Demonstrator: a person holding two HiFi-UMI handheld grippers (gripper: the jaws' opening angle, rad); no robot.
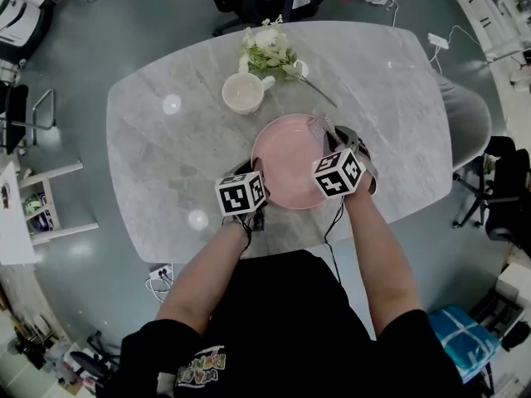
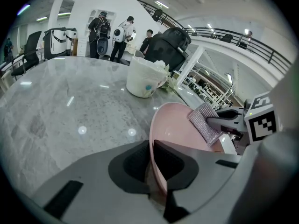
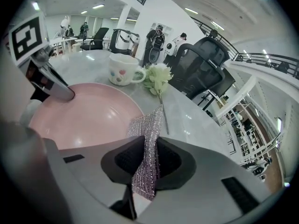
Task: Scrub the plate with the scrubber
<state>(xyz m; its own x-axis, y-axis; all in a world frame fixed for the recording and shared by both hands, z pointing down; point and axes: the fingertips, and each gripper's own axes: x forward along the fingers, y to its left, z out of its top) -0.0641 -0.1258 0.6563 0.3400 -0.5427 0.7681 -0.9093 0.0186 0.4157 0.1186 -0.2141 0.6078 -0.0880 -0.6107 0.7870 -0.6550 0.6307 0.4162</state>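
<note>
A pink plate (image 1: 286, 160) lies on the marble table (image 1: 166, 148) in front of me. My left gripper (image 1: 255, 172) is shut on the plate's near left rim; in the left gripper view the rim (image 2: 154, 143) runs between the two dark pads. My right gripper (image 1: 328, 133) is over the plate's far right side, shut on a silvery mesh scrubber (image 3: 145, 141). The scrubber (image 2: 205, 122) hangs just above the plate's inner face (image 2: 180, 125); I cannot tell whether it touches. In the right gripper view the plate (image 3: 88, 115) lies left of the scrubber.
A white cup (image 1: 243, 92) with coloured dots stands just beyond the plate, beside a bunch of white flowers (image 1: 270, 50). A thin stem (image 1: 319, 94) lies to the plate's far right. Chairs stand round the table, and a white power strip (image 1: 437, 40) rests on its far right corner.
</note>
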